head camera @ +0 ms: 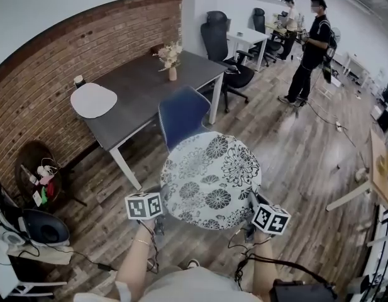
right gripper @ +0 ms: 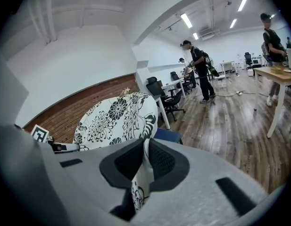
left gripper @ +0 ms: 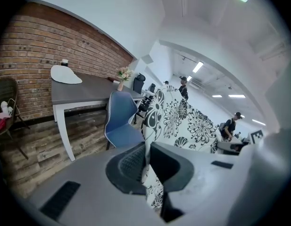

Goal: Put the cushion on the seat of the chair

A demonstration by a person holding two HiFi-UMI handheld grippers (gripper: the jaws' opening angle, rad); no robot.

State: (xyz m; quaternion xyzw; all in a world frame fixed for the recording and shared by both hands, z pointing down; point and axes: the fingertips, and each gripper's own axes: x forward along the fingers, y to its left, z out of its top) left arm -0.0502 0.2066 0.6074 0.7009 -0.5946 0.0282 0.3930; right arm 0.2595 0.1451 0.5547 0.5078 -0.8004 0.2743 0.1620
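Note:
A round white cushion with black flower print [head camera: 209, 178] hangs in the air between both grippers, just in front of the blue chair [head camera: 181, 112]. My left gripper [head camera: 162, 201] is shut on the cushion's left edge, and my right gripper [head camera: 251, 201] is shut on its right edge. In the left gripper view the fabric [left gripper: 183, 119] runs up from the closed left gripper [left gripper: 146, 150], with the blue chair [left gripper: 119, 121] beyond. The right gripper view shows the right gripper [right gripper: 147, 147] pinching the cushion [right gripper: 114, 119], and a corner of the blue seat [right gripper: 168, 134] behind. The cushion hides most of the chair's seat in the head view.
The chair stands at a grey table [head camera: 143, 87] by the brick wall, bearing a flower vase [head camera: 171, 58] and a white mat [head camera: 93, 99]. A black office chair [head camera: 222, 49] and people [head camera: 313, 43] are farther back. A wooden table [head camera: 382, 168] is at the right.

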